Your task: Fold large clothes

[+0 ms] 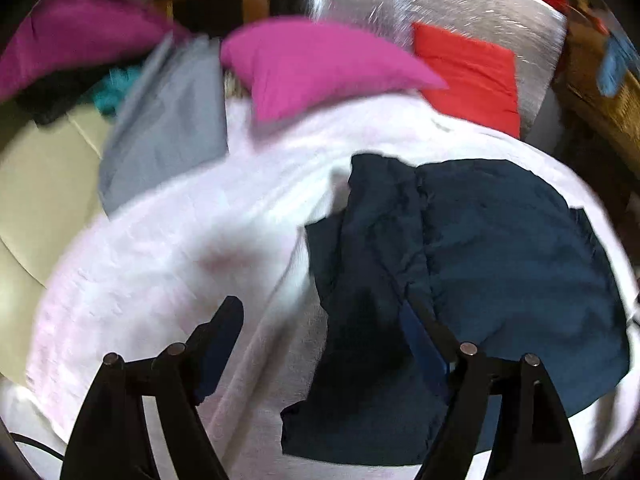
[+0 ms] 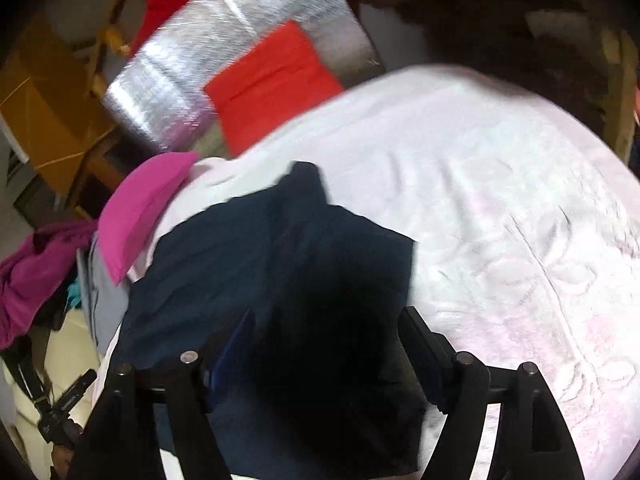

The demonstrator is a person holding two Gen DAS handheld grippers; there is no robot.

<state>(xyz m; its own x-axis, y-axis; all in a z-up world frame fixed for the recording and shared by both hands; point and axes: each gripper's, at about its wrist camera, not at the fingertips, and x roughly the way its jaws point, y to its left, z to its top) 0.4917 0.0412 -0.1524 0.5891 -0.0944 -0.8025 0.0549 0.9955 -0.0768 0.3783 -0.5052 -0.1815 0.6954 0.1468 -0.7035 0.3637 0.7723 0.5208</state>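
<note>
A dark navy garment [image 1: 472, 264] lies crumpled and partly folded on a white embossed bedcover [image 1: 192, 240]. My left gripper [image 1: 324, 312] is open and hovers above the garment's left edge, holding nothing. In the right wrist view the same navy garment [image 2: 256, 248] lies on the white cover [image 2: 500, 200]. My right gripper [image 2: 328, 320] is open just above the garment's near part, with nothing between its fingers.
A magenta pillow [image 1: 316, 68], a grey cloth [image 1: 168, 120] and a red folded cloth [image 1: 472, 76] lie at the far side of the bed. A silver foil-covered surface [image 2: 224, 52] stands behind. More magenta clothing [image 2: 28, 276] is piled at the left.
</note>
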